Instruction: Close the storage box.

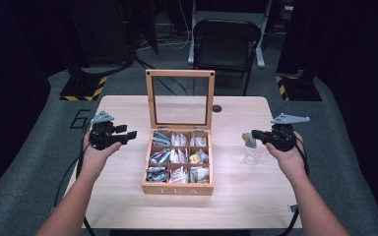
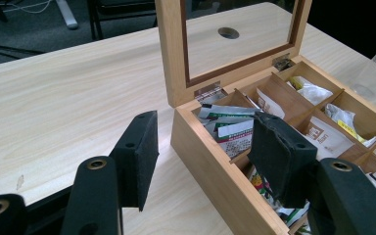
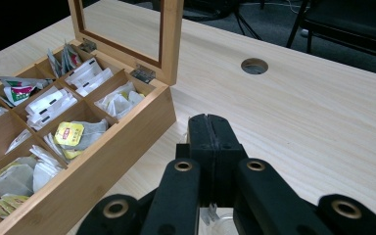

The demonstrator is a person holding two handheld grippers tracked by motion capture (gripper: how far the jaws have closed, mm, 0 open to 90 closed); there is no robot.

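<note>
Tea bag pinched in the right gripper, hanging over a clear glass right of the wooden box

High view: box front reads "TEA"; bag looks light and floppy, so grab the tag or top edge. Left gripper view: left gripper half open, empty, at the box's edge. Right gripper view: jaws pressed together, bag hidden.

The setting is a recording studio or lab, not a home. Evidence: black curtains enclose the area on both sides. Stand bases marked with yellow-black hazard tape sit on the grey carpet left and right of the table. Loose cables run across the floor behind. A black folding chair stands beyond the table. The table is plain light wood with a cable hole, placed centrally under a fixed overhead camera.
</note>
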